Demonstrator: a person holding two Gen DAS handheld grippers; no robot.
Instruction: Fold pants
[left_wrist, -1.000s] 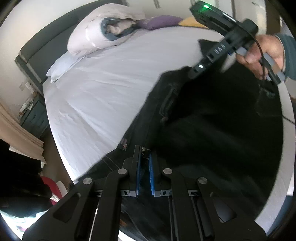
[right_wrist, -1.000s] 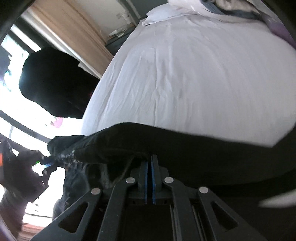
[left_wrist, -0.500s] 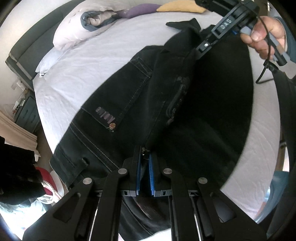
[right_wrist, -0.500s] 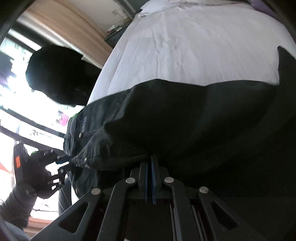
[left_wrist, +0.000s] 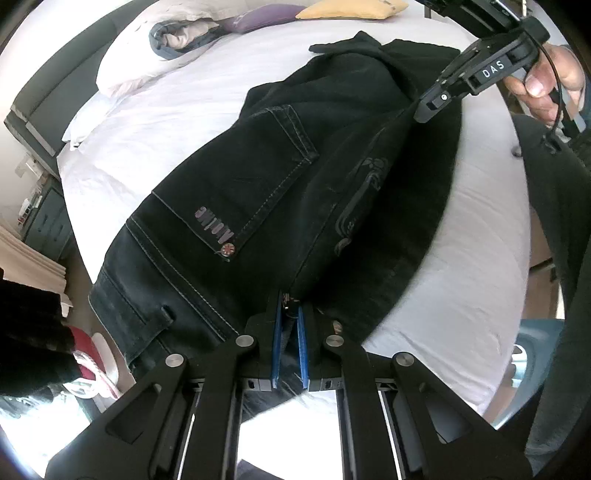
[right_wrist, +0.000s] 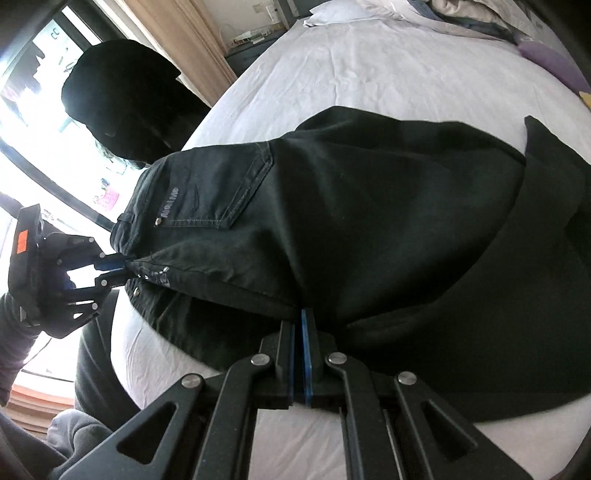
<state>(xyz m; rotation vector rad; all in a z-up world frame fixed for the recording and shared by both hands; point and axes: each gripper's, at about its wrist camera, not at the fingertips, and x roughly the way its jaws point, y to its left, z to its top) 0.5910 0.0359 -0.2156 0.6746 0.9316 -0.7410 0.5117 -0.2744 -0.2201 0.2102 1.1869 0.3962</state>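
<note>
Window (right_wrist: 44, 122) shows behind left gripper (right_wrist: 123, 269) only.

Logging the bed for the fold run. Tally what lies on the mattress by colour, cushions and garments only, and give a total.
Black: 1, the pants
Purple: 1, a cushion
Yellow: 1, a cushion
White: 1, a pillow
Total: 4

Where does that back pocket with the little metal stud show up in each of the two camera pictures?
Left wrist view: the back pocket sits centre-left, its stud at the lower corner, above the left gripper.
Right wrist view: the same pocket lies left of centre, upper half, above the right gripper.
Shared landmark: the white bed sheet under the black pants.
</note>
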